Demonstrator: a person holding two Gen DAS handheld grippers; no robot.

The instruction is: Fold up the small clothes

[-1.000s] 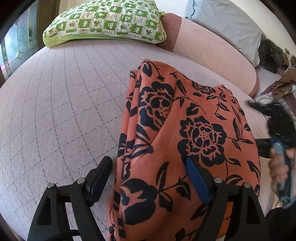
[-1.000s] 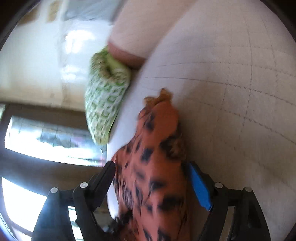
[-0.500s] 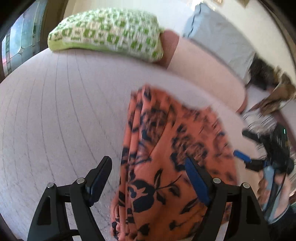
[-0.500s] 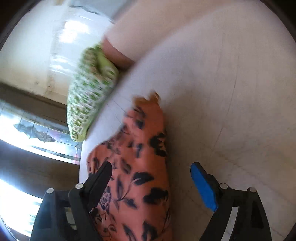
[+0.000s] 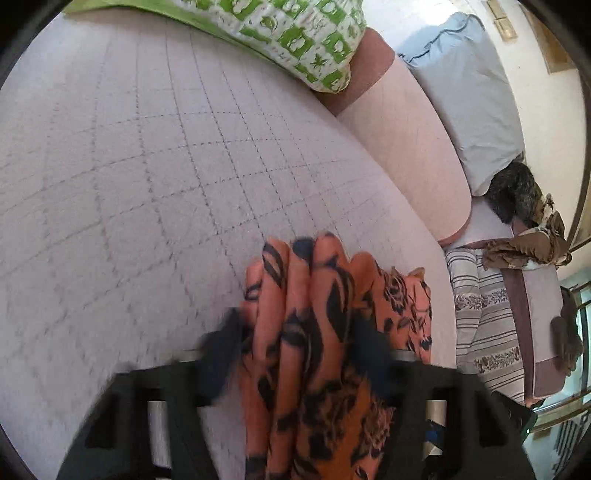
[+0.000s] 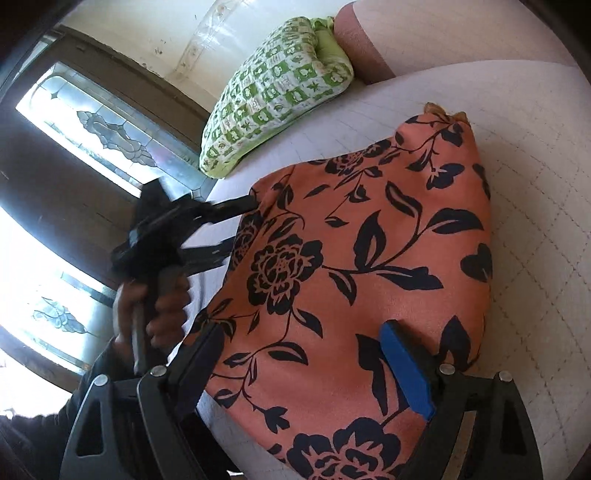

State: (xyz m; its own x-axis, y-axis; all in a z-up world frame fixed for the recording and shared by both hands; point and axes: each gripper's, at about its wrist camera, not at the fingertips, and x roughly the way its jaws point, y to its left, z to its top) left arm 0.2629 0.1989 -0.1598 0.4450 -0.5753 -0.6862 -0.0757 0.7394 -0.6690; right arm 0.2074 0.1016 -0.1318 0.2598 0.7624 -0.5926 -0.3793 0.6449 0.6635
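Left wrist view: left gripper (image 5: 295, 347) jaws have just been closing and are now pinching a bunched ridge of the orange floral garment (image 5: 325, 332) between them. The garment is lying near the edge of the quilted pink bed cover (image 5: 155, 177), with the green patterned pillow (image 5: 295, 33) well apart at the far end. Frame is blurring near the fingers, so how firm the pinch is stays unclear. Risk: too many layers are getting grabbed, so lifting would be dragging the whole piece and wrecking the fold.

Right wrist view: right gripper (image 6: 306, 362) jaws are standing wide, hovering over the garment (image 6: 369, 258) and holding nothing. The left gripper (image 6: 221, 210) is biting the cloth's far edge, a hand (image 6: 162, 310) working its handle. Risk: the one-sided hold is pulling the cloth askew toward the bed edge; the open right jaws could be snagging the top layer if dropping in crooked.
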